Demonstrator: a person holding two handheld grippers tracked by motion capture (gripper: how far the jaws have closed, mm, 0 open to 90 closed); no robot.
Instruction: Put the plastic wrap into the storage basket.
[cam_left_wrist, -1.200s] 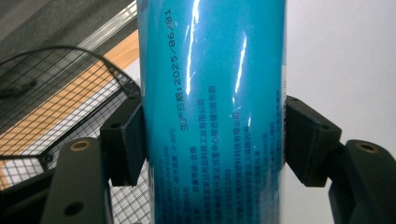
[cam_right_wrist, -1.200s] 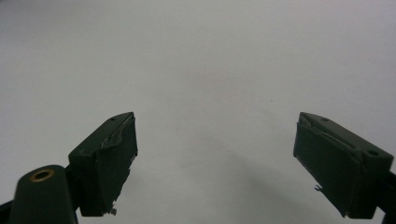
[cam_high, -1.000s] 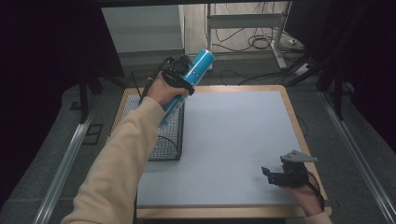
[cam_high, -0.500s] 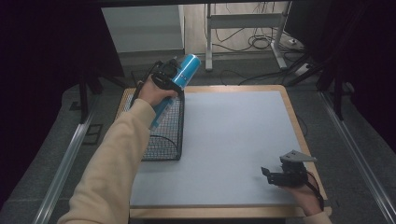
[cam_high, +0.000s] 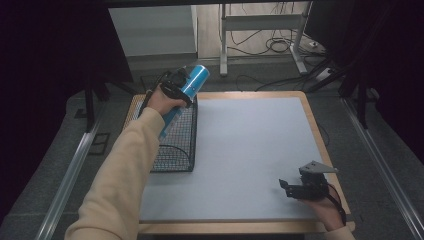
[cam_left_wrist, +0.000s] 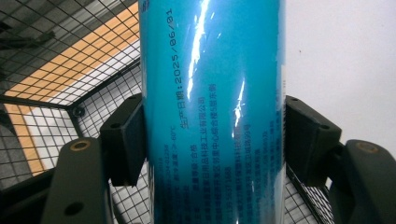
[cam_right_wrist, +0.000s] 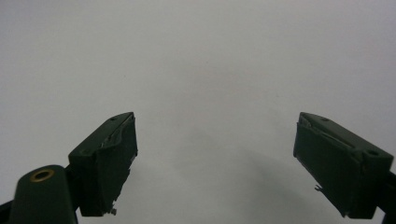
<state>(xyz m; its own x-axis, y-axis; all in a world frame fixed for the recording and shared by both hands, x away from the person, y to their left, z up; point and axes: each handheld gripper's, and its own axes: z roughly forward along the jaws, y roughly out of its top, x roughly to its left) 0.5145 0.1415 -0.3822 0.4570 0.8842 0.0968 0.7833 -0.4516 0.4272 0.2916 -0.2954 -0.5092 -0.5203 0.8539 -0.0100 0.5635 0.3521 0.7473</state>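
A shiny blue cylinder can is tilted over the black wire basket at the table's left side. My left gripper is shut on the can, one pad on each side of it. Printed text runs along the can in the left gripper view, with basket mesh behind it. Near the front right corner of the grey mat, my right gripper rests open, with nothing but bare mat between its jaws.
The wooden table edge frames the mat. Metal rails run along both sides on the floor. Cables and a stand's legs lie on the floor beyond the table's far edge.
My left gripper has carried the blue can leftward and slightly down, over the wire basket. The right gripper has stayed put.
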